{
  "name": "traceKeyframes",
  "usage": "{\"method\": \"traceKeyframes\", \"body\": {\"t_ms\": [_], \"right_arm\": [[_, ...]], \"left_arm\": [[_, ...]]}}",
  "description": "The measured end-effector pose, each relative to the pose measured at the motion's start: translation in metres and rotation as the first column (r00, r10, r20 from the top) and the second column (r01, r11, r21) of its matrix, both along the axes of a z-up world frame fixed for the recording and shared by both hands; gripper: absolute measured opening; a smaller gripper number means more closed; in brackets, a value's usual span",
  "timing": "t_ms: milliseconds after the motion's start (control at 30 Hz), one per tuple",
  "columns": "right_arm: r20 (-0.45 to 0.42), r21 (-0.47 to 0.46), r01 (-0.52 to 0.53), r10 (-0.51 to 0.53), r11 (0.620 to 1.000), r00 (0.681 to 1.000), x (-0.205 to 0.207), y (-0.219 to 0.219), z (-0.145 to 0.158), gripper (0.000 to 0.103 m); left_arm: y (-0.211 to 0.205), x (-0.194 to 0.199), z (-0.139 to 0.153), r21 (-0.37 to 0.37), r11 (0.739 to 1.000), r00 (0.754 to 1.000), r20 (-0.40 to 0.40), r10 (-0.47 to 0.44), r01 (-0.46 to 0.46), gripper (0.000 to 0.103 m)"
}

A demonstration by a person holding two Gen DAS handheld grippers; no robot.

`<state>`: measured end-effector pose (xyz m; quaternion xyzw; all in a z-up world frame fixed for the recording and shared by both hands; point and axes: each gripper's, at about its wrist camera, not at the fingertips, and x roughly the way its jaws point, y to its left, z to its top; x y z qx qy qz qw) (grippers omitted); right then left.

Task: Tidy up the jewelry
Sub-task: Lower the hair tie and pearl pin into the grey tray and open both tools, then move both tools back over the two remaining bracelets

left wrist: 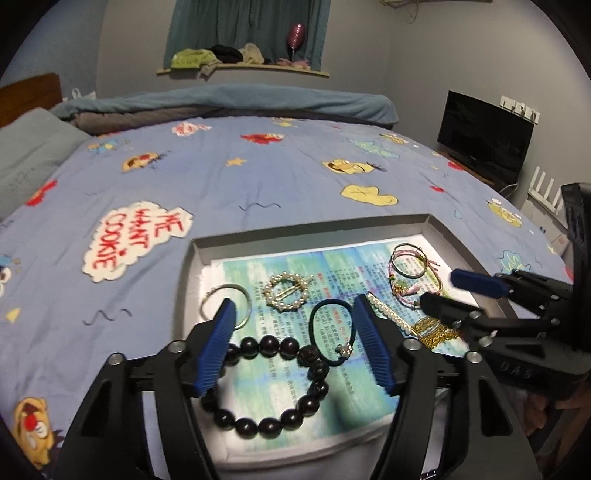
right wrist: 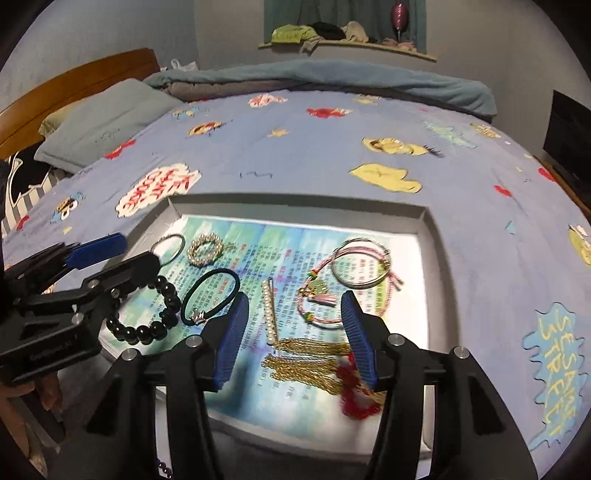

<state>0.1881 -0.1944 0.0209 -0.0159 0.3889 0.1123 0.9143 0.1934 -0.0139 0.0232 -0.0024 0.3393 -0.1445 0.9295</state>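
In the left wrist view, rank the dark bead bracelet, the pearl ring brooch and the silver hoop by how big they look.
1. Dark bead bracelet: clearly largest, though also nearest the camera.
2. Pearl ring brooch and silver hoop: they look about alike; the hoop is partly hidden behind the left tool's finger, so no ranking.

place: home bedroom | evidence: bed with cartoon-print blue quilt (left wrist: 258,177), grey pillow (right wrist: 107,118), wooden headboard (right wrist: 74,77), rolled blanket (left wrist: 229,99) | also: teal curtain (left wrist: 247,29), clothes on window ledge (left wrist: 221,59), TV (left wrist: 484,140) by wall
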Motion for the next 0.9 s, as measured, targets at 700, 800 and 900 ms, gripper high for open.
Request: {"method": "traceKeyframes", "body": {"t_ms": [700, 800, 900], "right_arm": [[0.133, 0.053, 0.087, -0.094, 0.995, 0.987, -0.062, -0.032, 0.073, 0.097], [0.132, 0.061, 0.08, -0.087, 0.995, 0.987, -0.077, -0.034, 0.081, 0.097], [0.146, 0.053, 0.076, -0.083, 0.996, 0.986, -0.094, -0.033, 0.087, 0.097]], "left_arm": [[0.031, -0.077, 0.07, 0.006, 0.998, 0.992, 0.104, 0.065, -0.066, 0.093], [0.039, -0.093, 0.079, -0.001, 0.998, 0.991, 0.117, 0.067, -0.067, 0.093], [0.047, -0.115, 0.086, 0.019, 0.997, 0.988, 0.138, 0.071, -0.074, 0.094]]}}
